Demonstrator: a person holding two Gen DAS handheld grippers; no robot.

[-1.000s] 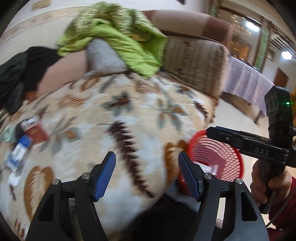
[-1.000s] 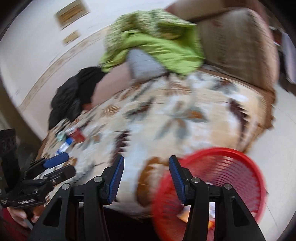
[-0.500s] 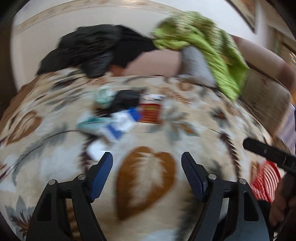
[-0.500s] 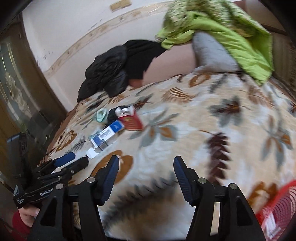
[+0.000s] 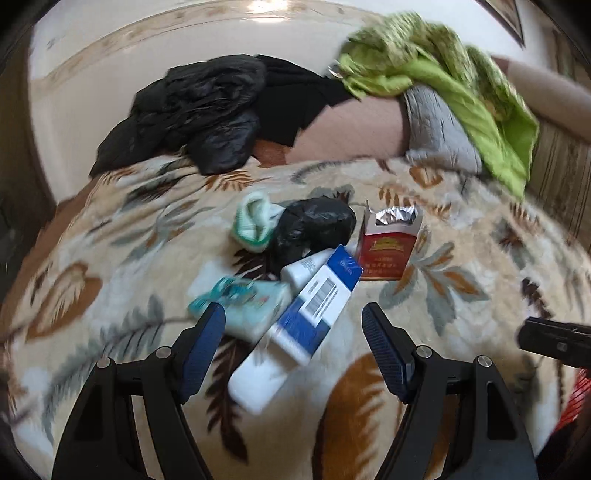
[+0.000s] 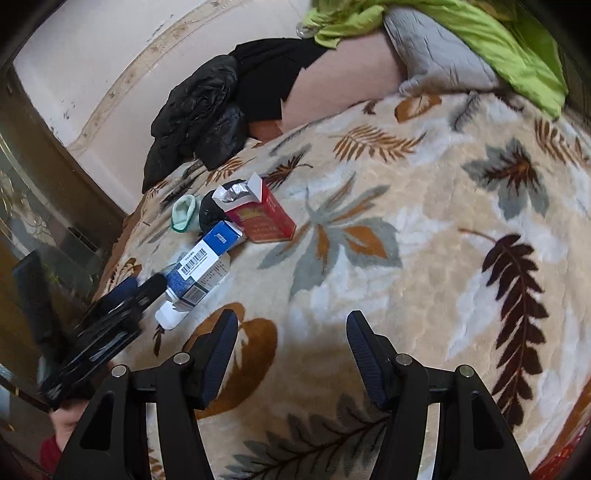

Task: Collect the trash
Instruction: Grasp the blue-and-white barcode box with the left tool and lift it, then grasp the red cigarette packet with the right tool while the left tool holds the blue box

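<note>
Several scraps lie mid-frame on the blanket [image 5: 461, 229] in the left wrist view: a blue box [image 5: 319, 306], red pack [image 5: 386, 251], black bag [image 5: 314, 225] and teal wrapper [image 5: 251, 299]. The left gripper [image 5: 293, 347] hovers just before the box, jaws wide, empty. The box looks light, stiff; grip its long sides.

Right wrist view: the pile sits left of centre; the right gripper [image 6: 288, 349] is spread wide, empty, over bare blanket.

Ahead of my tongs spreads a cream plush blanket with a leaf pattern [image 5: 461, 221]. Beyond it stands a pale wall with a beige patterned border [image 5: 122, 33]. A dark wooden door frame [image 6: 44, 155] stands far left.
</note>
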